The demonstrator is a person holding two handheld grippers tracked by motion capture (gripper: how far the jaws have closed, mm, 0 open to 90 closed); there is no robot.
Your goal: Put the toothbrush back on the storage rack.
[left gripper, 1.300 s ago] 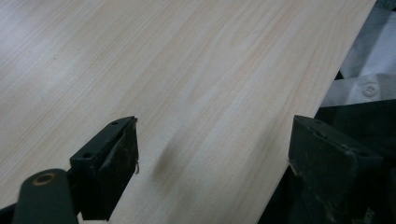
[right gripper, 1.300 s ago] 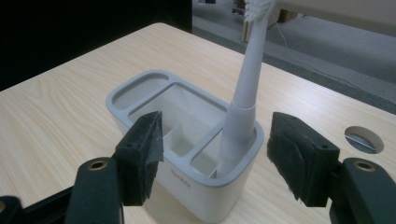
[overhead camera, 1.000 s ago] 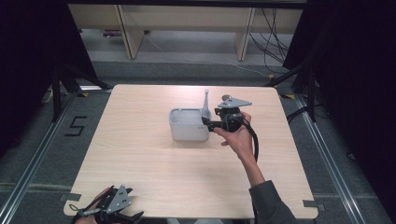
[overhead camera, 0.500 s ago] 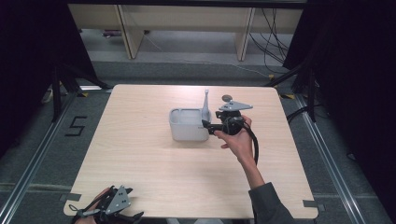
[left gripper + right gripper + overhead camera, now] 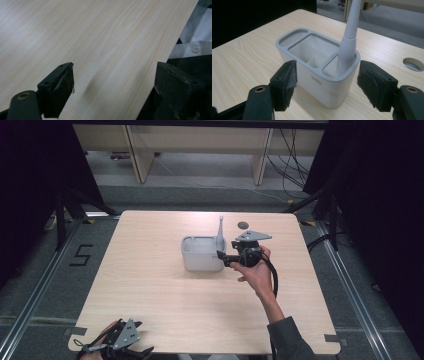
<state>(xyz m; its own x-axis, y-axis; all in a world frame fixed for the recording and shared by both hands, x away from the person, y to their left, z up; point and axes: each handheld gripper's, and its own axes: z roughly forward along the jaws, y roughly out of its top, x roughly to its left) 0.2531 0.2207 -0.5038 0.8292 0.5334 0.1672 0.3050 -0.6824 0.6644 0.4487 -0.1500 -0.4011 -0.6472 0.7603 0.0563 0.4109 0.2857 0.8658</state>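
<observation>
A white caddy (image 5: 201, 254) with a grey rim and several compartments stands mid-table. A long grey-white handle (image 5: 220, 230) stands upright in its right-end compartment (image 5: 348, 42). My right gripper (image 5: 221, 258) is level at the caddy's right end and open. Its jaws have just been opening. In the right gripper view the caddy's near end (image 5: 317, 75) lies just ahead between the pads (image 5: 287, 80), which do not touch it. My left gripper (image 5: 142, 352) rests at the table's front left edge, open, with only bare tabletop between its jaws (image 5: 113, 82).
The light wooden table (image 5: 150, 285) has a round cable hole (image 5: 243, 225) behind the right hand. Wide bare wood lies to the left of the caddy and in front of it. Shelving and cables sit on the floor beyond the far edge.
The right gripper has drawn slightly back toward the near side beside the caddy. The handle and caddy stay put, and the left gripper has not moved.
</observation>
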